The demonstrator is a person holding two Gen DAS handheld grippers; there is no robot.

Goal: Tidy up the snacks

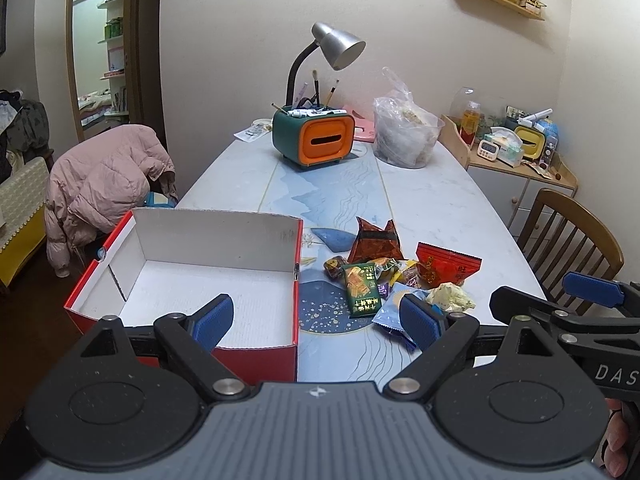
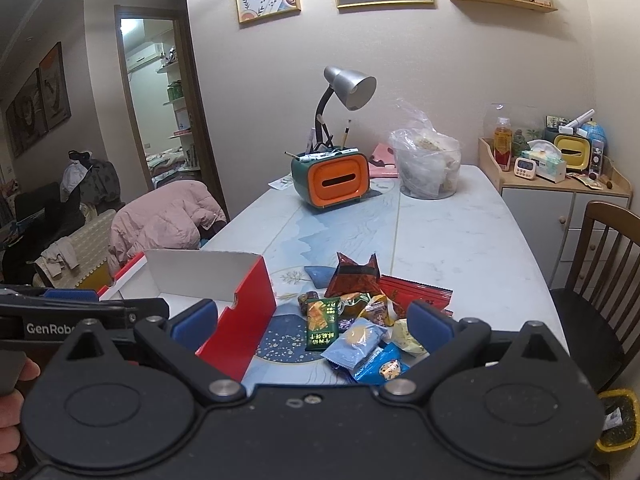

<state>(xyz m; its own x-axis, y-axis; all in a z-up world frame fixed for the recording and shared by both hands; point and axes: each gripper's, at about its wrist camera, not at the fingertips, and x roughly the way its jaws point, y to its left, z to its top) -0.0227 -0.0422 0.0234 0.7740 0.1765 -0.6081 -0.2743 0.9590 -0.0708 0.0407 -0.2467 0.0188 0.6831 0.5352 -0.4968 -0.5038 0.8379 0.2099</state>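
Snacks (image 1: pixel 394 280) lie in a loose pile at the lower centre-right of the left wrist view, on the pale table (image 1: pixel 440 200), just beside the red box (image 1: pixel 192 280) that stands open and bare inside at the lower left. A green packet (image 1: pixel 361 289) sits at the pile's left edge, nearest the box; a red packet (image 1: pixel 446 266) lies at the pile's right. The left gripper (image 1: pixel 320 318) hangs above the near table edge, its blue pads spread wide with nothing between them. The right gripper (image 2: pixel 314 322), seen in the right wrist view, is likewise spread and holds nothing, framing the pile. At frame centre, far down the table, stand an orange-fronted organizer (image 1: pixel 314 138) and a grey lamp (image 1: pixel 338 46).
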